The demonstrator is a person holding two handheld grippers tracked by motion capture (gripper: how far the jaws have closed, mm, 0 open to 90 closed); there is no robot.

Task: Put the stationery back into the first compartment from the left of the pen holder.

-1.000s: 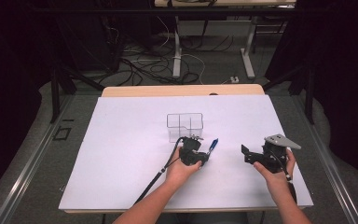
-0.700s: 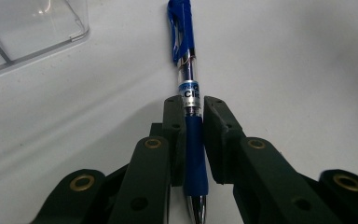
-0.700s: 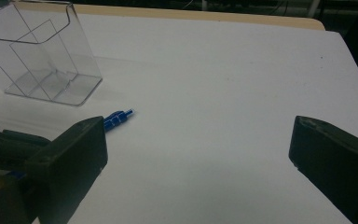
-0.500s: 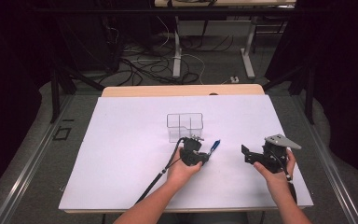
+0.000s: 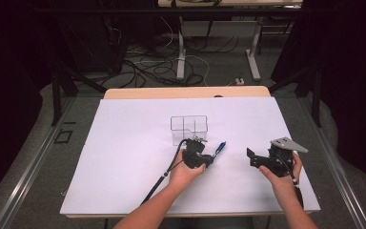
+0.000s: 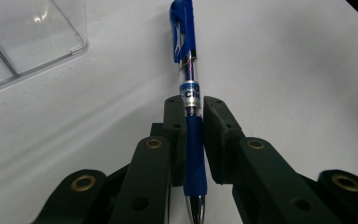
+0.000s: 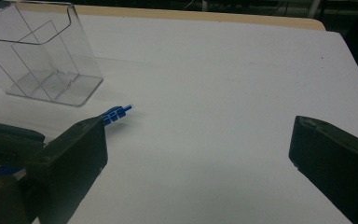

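Observation:
A blue click pen (image 6: 189, 70) with a clear barrel lies along the jaws of my left gripper (image 6: 193, 109), which is shut on its blue grip; the clip end points away. In the high view my left gripper (image 5: 212, 155) holds the pen (image 5: 220, 147) low over the white table, just right of and in front of a clear plastic compartment holder (image 5: 189, 129). My right gripper (image 5: 250, 157) stands open to the right, jaws pointing left toward the pen, nothing between them. In the right gripper view its jaws (image 7: 200, 140) stand wide apart, with the pen's end (image 7: 116, 113) and the holder (image 7: 46, 60) beyond.
The white table sheet (image 5: 124, 143) has bare room to the left and behind the holder. A wooden edge (image 5: 186, 92) runs along the far side. A black cable (image 5: 164, 176) trails from the left gripper toward the front edge. Floor cables and desk legs lie beyond.

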